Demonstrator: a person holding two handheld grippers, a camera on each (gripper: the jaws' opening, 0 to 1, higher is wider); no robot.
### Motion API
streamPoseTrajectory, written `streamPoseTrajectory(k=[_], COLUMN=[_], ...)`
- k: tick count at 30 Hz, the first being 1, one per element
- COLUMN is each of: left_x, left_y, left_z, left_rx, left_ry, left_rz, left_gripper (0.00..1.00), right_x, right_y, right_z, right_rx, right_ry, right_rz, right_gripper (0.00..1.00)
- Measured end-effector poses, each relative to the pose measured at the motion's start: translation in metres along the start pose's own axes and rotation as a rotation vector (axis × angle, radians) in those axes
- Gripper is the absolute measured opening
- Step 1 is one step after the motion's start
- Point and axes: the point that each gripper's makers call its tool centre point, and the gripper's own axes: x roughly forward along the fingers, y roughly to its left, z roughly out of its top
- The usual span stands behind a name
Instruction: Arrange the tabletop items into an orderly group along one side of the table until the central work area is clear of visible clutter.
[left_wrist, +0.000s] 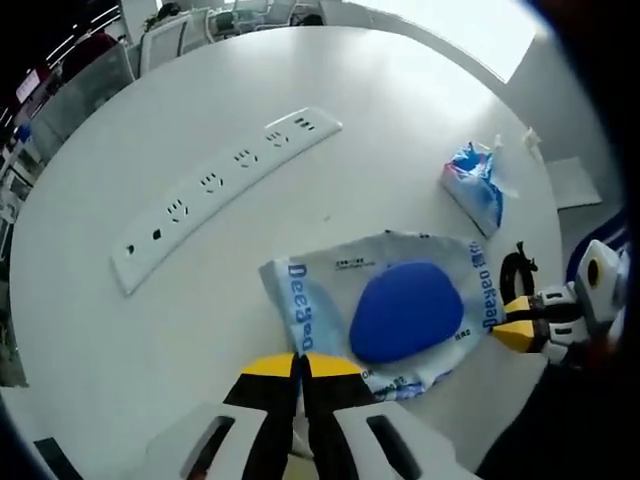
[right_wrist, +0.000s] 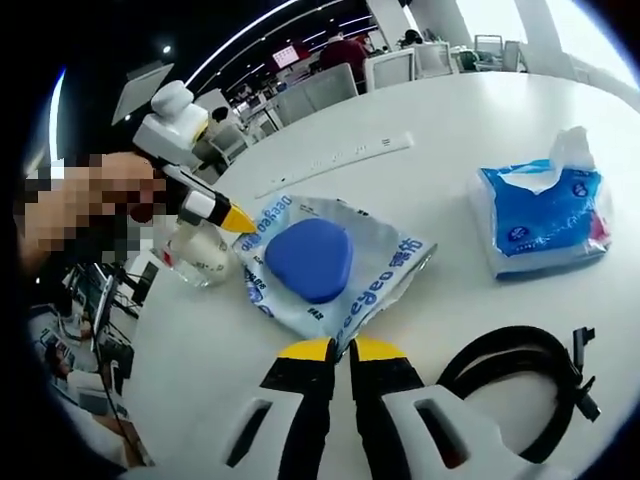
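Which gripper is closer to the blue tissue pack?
Right. The right gripper pinches the plastic bag on the side facing the tissue pack; the left gripper grips the bag's far edge.

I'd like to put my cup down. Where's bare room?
Bare table lies beyond the power strip, and between it and the tissue pack. It is crowded near the plastic bag, where both grippers and the black strap gather.
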Motion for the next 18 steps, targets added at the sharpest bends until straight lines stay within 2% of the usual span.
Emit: streamPoseTrajectory(k=[18], left_x=[-0.021], left_y=[-0.009], left_z=[0.007], left_rx=[-0.013], left_ry=[-0.050], left_rz=[-0.001], left_gripper=[0.00], right_x=[-0.018], right_y=[-0.004], right_z=[0.024], right_rx=[-0.048], right_ry=[-0.079], right_rz=[-0.020], right_gripper=[0.01])
